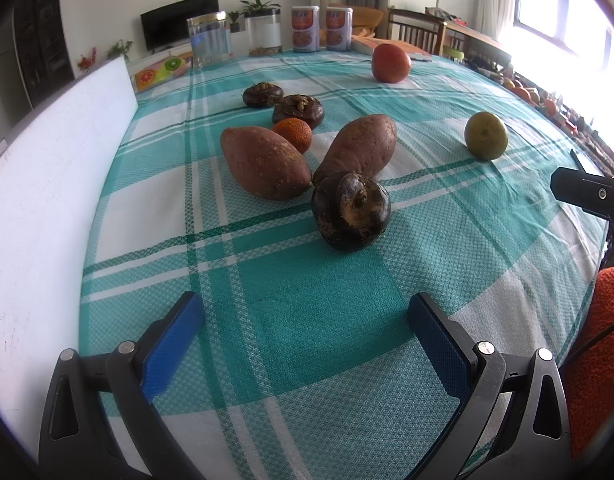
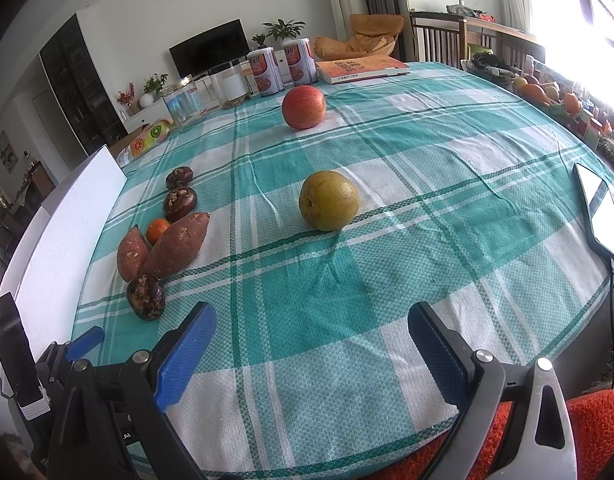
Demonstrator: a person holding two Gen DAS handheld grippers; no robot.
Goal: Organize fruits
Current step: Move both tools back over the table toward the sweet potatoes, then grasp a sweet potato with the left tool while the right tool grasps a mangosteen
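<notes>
On the teal plaid tablecloth lie two sweet potatoes, a small orange behind them and three dark water chestnuts, the nearest just ahead of my left gripper. A yellow-green pear lies to the right and a red apple farther back. My left gripper is open and empty. My right gripper is open and empty, with the pear ahead of it and the apple beyond. The sweet potatoes lie to its left.
A white board stands along the table's left edge. Jars and two tins stand at the far edge beside an orange book. A phone lies near the right edge. Chairs and more fruit stand beyond the right side.
</notes>
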